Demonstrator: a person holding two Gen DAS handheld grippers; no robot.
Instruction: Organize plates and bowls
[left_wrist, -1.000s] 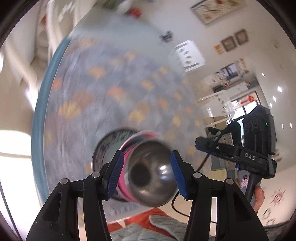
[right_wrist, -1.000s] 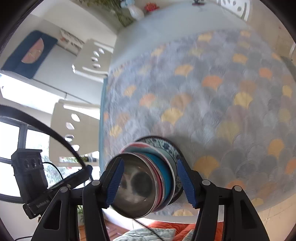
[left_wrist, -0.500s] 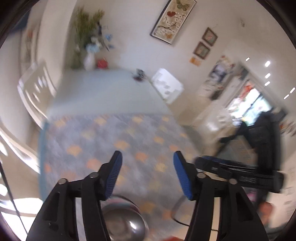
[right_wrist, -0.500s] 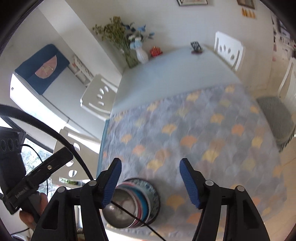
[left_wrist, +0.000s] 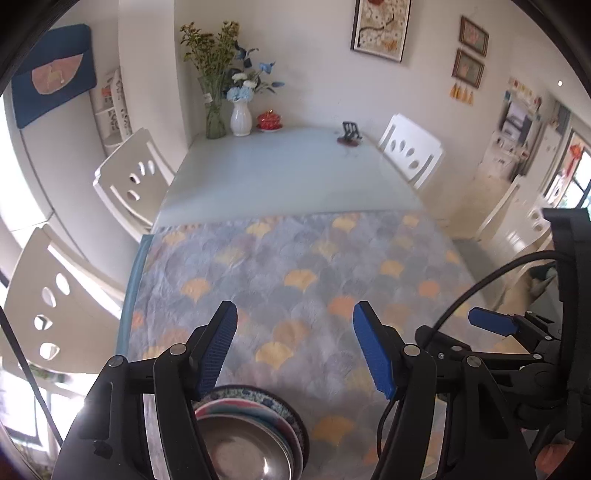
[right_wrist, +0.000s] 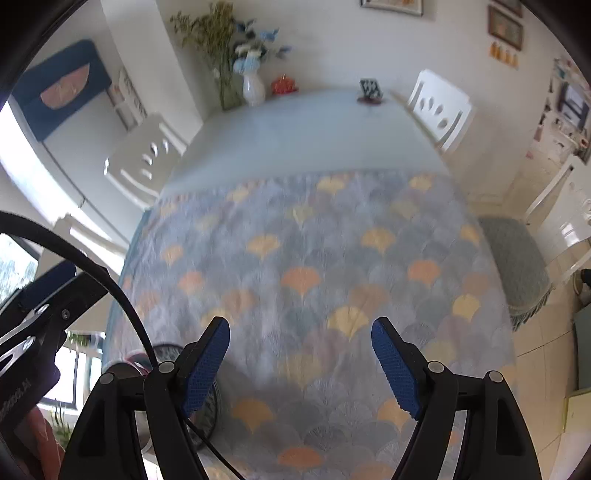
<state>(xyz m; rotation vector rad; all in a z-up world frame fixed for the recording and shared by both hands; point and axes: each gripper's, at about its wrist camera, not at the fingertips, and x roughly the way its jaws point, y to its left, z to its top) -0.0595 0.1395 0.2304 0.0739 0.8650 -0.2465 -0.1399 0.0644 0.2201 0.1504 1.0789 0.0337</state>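
A long table (left_wrist: 280, 173) in a white dining room carries a fan-patterned cloth (left_wrist: 295, 280) over its near half. We hold the left gripper (left_wrist: 295, 347) and the right gripper (right_wrist: 300, 360) wide open and empty. The stack of plates and bowls (left_wrist: 255, 432), steel bowl on top, sits on the cloth just below the left jaws, and left of the right jaws.

Bright daylight, heavy fisheye warp.
We see blown-out window (left_wrist: 14, 177) glare left of the jaws; right wrist view motion-blurred, left sharper.
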